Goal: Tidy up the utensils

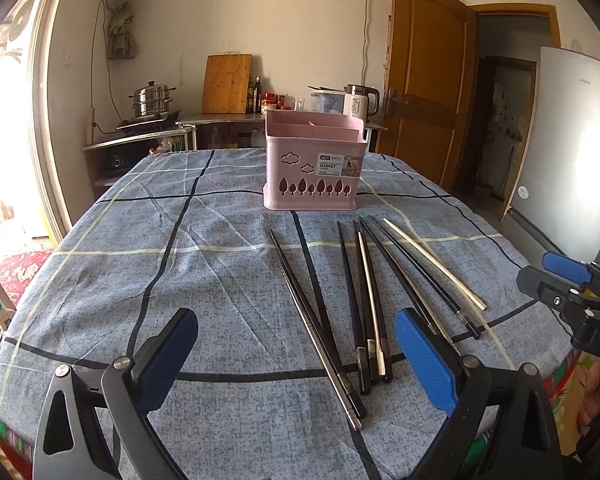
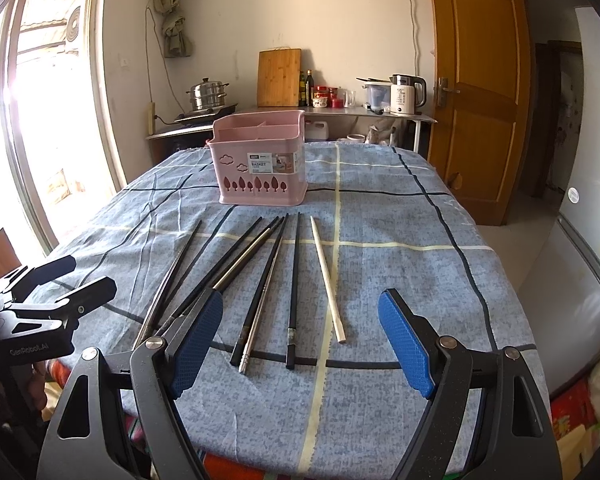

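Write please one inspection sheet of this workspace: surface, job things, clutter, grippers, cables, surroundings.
Surface: table under blue checked cloth, wrinkled.
Job's things: pink plastic utensil basket upright at the far side, nothing seen inside; black and metal chopsticks loose in front; one pale wooden chopstick on their right.
Clutter: nothing seen on the cloth.
Grippers: left gripper open, empty; right gripper open, empty.
Cables: white cable on the back wall.
Surroundings: steel steamer pot, bamboo cutting board, white kettle, brown door.

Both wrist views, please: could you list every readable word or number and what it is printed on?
"BASKET": label on the pink utensil basket; its smaller print is unreadable.
"55": white kettle.
"GenRobot.AI": left gripper body.
"DAS", cut off by the frame edge: right gripper body.
Fridge logo: too blurred.
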`<state>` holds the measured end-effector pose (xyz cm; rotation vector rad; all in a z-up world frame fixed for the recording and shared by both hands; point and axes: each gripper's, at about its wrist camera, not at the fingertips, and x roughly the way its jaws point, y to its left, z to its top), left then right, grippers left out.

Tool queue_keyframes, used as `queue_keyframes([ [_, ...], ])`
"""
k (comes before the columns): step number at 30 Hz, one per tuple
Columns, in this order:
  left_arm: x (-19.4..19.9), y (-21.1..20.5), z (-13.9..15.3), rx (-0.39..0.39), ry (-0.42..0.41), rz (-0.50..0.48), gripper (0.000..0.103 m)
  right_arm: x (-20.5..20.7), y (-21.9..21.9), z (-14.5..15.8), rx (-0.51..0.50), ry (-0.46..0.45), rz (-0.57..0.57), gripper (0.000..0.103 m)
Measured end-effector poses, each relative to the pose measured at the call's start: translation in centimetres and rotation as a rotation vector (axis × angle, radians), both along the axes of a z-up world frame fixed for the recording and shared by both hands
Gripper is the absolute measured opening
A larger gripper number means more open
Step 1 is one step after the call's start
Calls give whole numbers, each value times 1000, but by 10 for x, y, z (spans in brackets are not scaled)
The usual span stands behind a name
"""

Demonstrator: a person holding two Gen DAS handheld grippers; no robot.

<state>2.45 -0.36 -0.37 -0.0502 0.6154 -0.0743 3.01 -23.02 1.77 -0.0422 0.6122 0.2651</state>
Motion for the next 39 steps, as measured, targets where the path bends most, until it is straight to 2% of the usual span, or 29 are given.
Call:
queue_keyframes([
  [3, 17, 1, -1, 3, 29, -2, 100, 11, 0, 0, 5, 16, 2, 80],
  [6, 40, 3, -4, 20, 68, 14, 92, 23, 1, 0, 0, 27, 2, 80],
  [11, 82, 12, -11, 9, 153, 33, 90, 49, 4, 0, -20, 48, 16, 80],
  [12, 90, 14, -13, 1, 174, 32, 85, 55, 4, 0, -27, 54, 18, 80],
  [15, 114, 19, -19, -7, 236, 34, 62, 75, 6, -1, -38, 76, 22, 80],
  [20, 145, 27, -27, -65, 278, 27, 51, 116, 10, -13, -72, 151, 35, 67],
  [24, 168, 29, -35, -83, 314, 20, 47, 146, 14, -26, -86, 228, 45, 55],
  [26, 179, 30, -38, -87, 332, 13, 43, 162, 14, -34, -92, 263, 48, 46],
  [28, 187, 28, -42, -87, 348, 7, 36, 175, 14, -41, -96, 288, 51, 41],
  [32, 198, 24, -47, -89, 367, -6, 30, 197, 15, -53, -103, 335, 56, 32],
  [39, 211, 16, -49, -77, 377, -20, 19, 216, 23, -60, -91, 378, 89, 27],
])
